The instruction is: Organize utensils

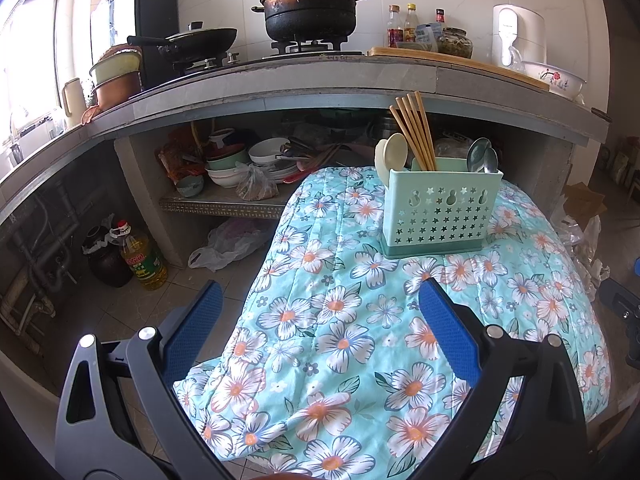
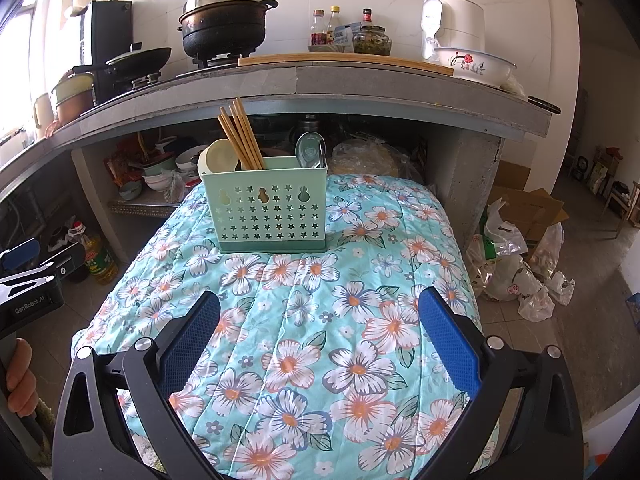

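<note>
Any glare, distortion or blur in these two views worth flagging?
Left wrist: window at left blown out, worktop edge bowed by fisheye, utensil holder sharp. Right wrist: window glare milder, same bowing, holder and floral cloth evenly lit and sharp.

Gripper: left gripper (image 1: 320, 312) low in the frame, blue pads (image 1: 448, 332) spread wide apart, nothing between them, over the cloth.
Cloth: floral quilt (image 1: 352, 320) draped over a raised surface.
Caddy: mint caddy (image 1: 436, 210) upright at the quilt's far end, star holes in its wall.
Contents: chopsticks (image 1: 414, 130) in the middle, leaning left; cream spoons (image 1: 392, 152) at the left end; metal spoons (image 1: 482, 156) at the right.
Behind: counter (image 1: 320, 80) with a black pot (image 1: 310, 8) on the stove (image 1: 308, 48).
Floor: oil bottle (image 1: 142, 256) at the left.
</note>
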`<state>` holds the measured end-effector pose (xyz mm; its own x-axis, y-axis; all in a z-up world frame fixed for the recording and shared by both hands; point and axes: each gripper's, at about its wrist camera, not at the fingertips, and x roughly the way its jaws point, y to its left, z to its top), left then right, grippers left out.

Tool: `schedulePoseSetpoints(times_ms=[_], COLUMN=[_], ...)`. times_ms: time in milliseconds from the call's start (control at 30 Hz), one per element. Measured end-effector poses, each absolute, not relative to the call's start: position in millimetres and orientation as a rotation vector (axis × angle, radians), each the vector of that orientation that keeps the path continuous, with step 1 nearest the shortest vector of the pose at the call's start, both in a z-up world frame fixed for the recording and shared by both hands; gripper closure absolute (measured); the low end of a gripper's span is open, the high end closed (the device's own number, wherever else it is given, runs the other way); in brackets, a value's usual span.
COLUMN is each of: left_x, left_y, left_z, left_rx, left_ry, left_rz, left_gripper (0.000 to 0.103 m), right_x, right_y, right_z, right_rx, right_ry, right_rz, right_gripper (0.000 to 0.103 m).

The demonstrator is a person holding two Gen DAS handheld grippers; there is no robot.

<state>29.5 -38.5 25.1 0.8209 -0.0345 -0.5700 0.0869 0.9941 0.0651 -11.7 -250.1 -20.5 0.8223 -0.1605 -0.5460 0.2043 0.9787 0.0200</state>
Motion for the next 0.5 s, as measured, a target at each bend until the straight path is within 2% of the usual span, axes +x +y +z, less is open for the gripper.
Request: schedulePoseSetpoints(times_ms=[500], left_x=[29.0], left_y=[-40.5], left_z=[21.1], left_rx=[0.094], left_ry=[0.613], left_rz=[-0.073], left_gripper=[0.008], right_x=[-11.1], right_y=[-249.2], right_z=[-21.1], right_rx=[0.079], right_ry=[0.575], right_rz=[-0.192], right_gripper=[0.006])
